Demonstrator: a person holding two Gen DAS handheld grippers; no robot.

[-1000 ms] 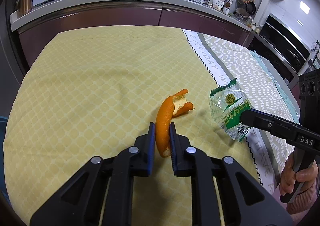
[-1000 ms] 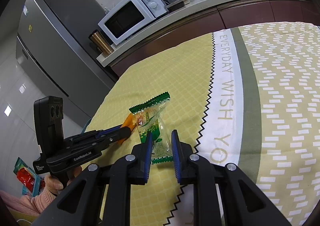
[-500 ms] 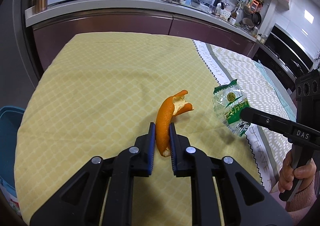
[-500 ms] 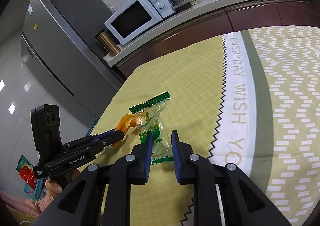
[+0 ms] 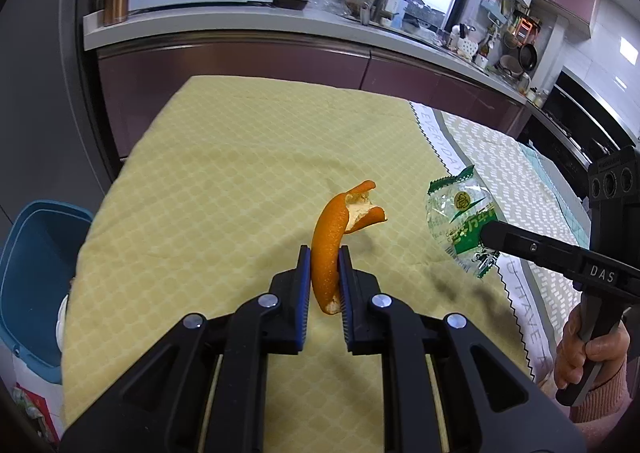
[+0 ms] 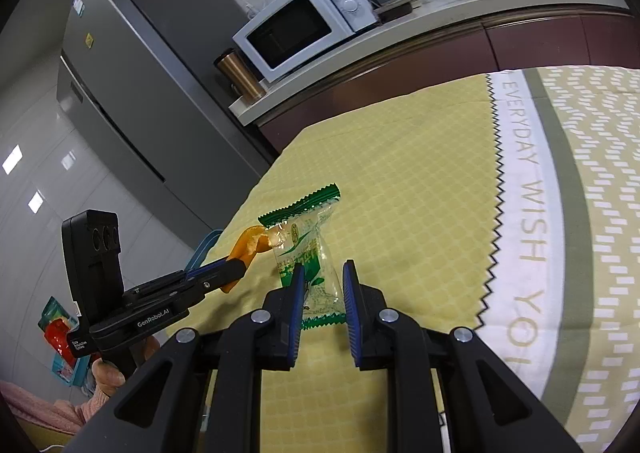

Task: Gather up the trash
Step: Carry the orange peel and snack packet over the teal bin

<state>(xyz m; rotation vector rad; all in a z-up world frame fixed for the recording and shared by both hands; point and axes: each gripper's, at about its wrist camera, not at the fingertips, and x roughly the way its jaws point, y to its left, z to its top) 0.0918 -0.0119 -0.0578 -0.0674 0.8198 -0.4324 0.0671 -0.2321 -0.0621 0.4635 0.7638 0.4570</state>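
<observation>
I am gripping a curled strip of orange peel (image 5: 330, 237) with my left gripper (image 5: 325, 273), its blue pads clamped against the peel's sides, and I am holding it lifted clear of the yellow checked tablecloth (image 5: 224, 189). My right gripper (image 6: 322, 289) is pinching the lower end of a clear and green snack wrapper (image 6: 308, 249), raised above the cloth near its zigzag seam (image 6: 494, 189). A blue bin (image 5: 36, 253) is sitting beside the table's left edge.
</observation>
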